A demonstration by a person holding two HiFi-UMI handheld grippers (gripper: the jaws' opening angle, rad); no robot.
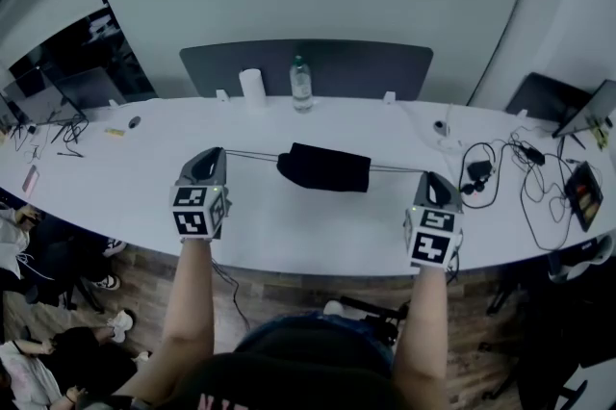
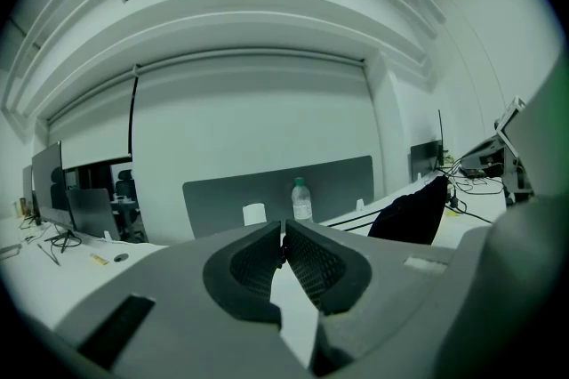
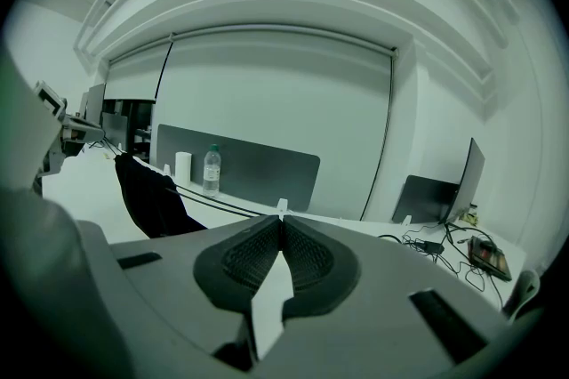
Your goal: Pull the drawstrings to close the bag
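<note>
White worktop point(image 1: 289, 227); black bag point(image 1: 324, 167) at centre. Jaws clamped: left tool point(image 1: 214, 152) on taut left drawstring point(image 1: 252, 154), right tool point(image 1: 429, 175) on taut right drawstring point(image 1: 395, 169). Bottle point(image 1: 301, 87) label too small to read.

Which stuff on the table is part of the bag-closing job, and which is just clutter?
In the job: black bag, left drawstring, right drawstring, left hand-held gripper and right hand-held gripper, each shut on its drawstring.
Lying about: water bottle, white roll, cables, tablet.
</note>
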